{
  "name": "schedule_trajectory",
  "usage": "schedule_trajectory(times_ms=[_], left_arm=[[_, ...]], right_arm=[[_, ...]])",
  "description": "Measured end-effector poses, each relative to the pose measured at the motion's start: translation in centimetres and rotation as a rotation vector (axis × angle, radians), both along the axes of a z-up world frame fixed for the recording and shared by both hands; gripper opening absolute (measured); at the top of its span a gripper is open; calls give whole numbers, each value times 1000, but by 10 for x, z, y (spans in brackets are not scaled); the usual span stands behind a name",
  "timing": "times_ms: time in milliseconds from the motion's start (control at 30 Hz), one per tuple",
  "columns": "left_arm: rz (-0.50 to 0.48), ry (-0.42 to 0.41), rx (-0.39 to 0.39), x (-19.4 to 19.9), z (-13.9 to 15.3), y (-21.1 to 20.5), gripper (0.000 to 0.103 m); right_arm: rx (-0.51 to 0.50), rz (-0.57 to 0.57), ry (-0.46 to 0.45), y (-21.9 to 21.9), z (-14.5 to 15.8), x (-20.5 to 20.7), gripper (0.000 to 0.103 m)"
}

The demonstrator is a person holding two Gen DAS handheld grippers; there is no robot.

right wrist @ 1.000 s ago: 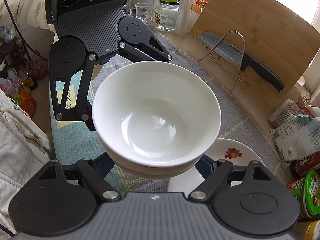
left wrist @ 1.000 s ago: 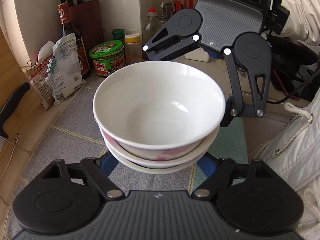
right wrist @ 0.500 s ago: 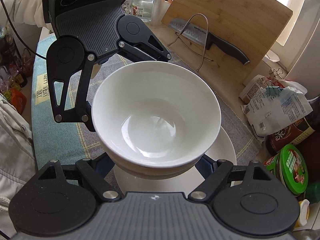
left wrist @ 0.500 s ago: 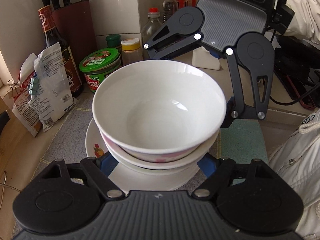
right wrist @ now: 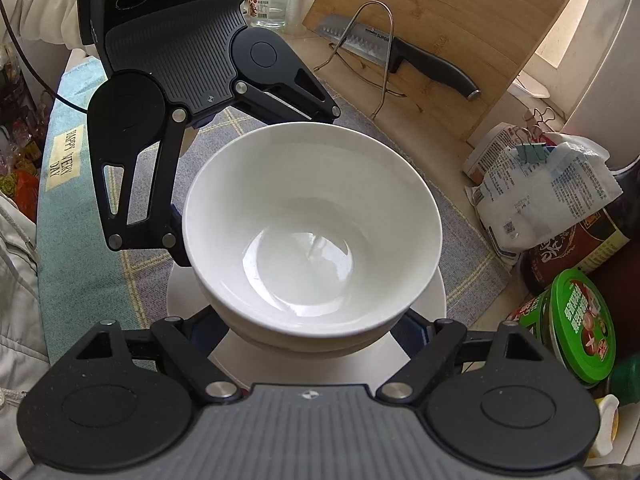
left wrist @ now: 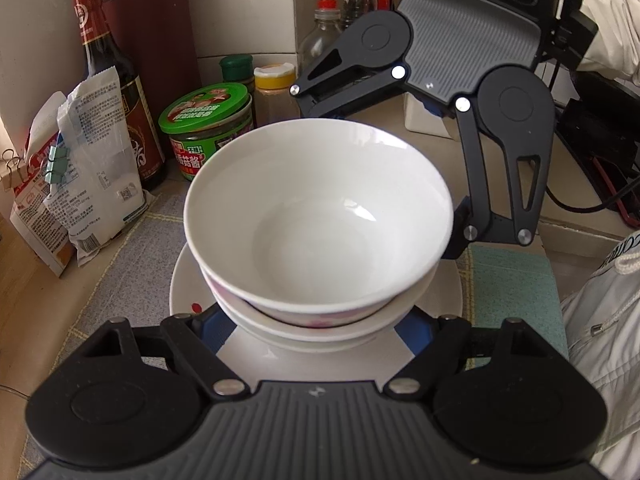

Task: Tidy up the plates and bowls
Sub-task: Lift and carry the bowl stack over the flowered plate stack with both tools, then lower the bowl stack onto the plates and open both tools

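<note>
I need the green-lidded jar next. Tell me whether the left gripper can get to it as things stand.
Probably not. The left gripper is shut on the stack of bowls, shared with the right gripper, above the plate. The jar stands beyond, otherwise unobstructed.

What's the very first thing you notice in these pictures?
A stack of white bowls fills the middle of both views, carried over a white plate on the checked mat. The left gripper and the right gripper close on the stack from opposite sides. A green-lidded jar stands just behind the bowls in the left view, and a black-handled knife leans against a wooden board in the right view.
</note>
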State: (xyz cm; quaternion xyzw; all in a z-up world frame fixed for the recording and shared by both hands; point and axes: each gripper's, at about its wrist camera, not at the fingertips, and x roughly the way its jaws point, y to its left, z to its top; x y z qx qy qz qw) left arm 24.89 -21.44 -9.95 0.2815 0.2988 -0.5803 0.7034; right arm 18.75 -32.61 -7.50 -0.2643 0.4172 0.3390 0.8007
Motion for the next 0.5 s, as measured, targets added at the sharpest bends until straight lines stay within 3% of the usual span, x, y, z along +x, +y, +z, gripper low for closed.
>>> schedule_trajectory(times_ms=[500], left_arm=[[8,3,-11,4,-5,-2,84]], right_arm=[[8,-22,20,-5,-6,6,89]])
